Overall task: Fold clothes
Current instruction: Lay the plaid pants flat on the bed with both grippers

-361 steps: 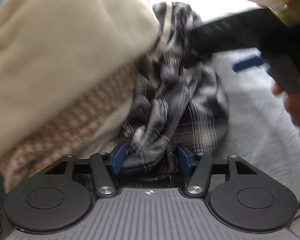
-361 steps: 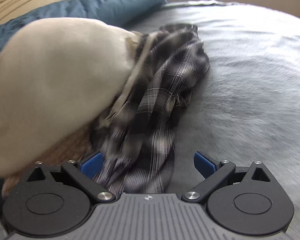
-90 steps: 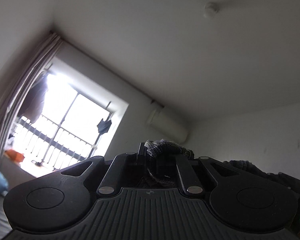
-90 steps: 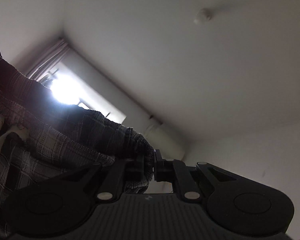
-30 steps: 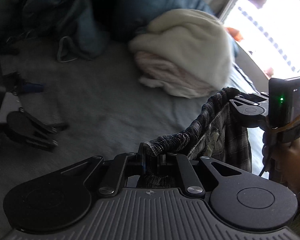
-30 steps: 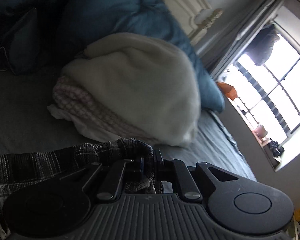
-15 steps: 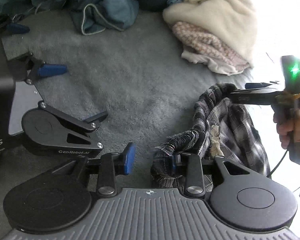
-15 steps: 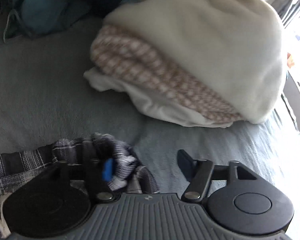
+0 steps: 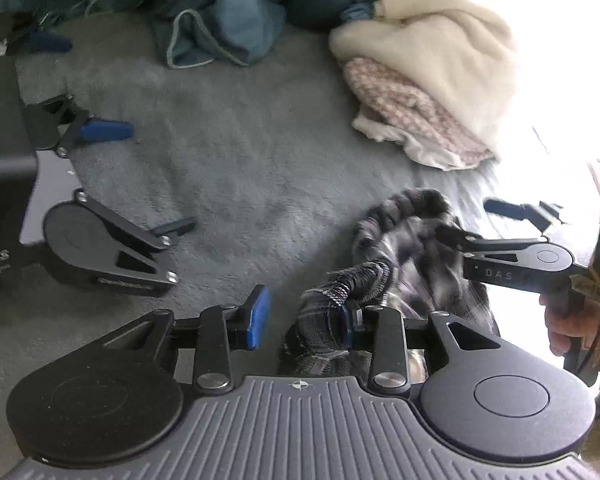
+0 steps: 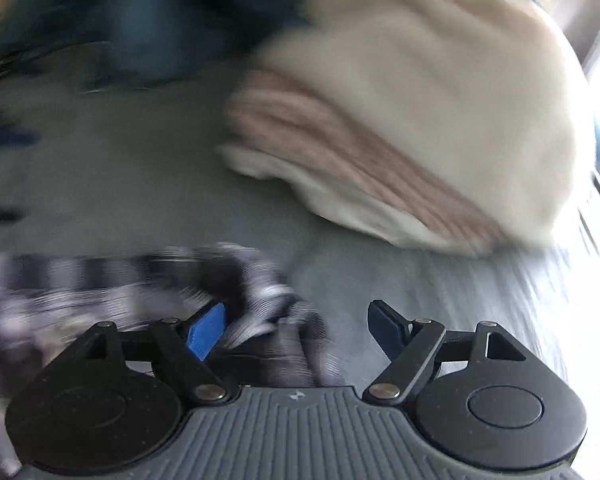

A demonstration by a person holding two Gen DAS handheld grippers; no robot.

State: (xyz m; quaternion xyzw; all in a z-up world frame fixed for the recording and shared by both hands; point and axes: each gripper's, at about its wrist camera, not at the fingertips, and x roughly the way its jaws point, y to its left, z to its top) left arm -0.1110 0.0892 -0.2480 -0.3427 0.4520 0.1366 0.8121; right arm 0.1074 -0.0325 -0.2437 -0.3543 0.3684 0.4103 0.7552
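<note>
While the plaid garment [image 9: 384, 276] is lying bunched on the grey bed [image 9: 236, 168], the left gripper [image 9: 300, 320] is standing partly open, cloth against its right pad only. The right gripper [image 10: 296, 328] is gaping wide, its jaws having just been opening, cloth loose between them.

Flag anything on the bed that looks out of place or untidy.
The plaid garment lies bunched in a heap, waistband twisted, not folded. A spare gripper lies loose on the grey bedcover. The cream blanket pile sags unevenly.
</note>
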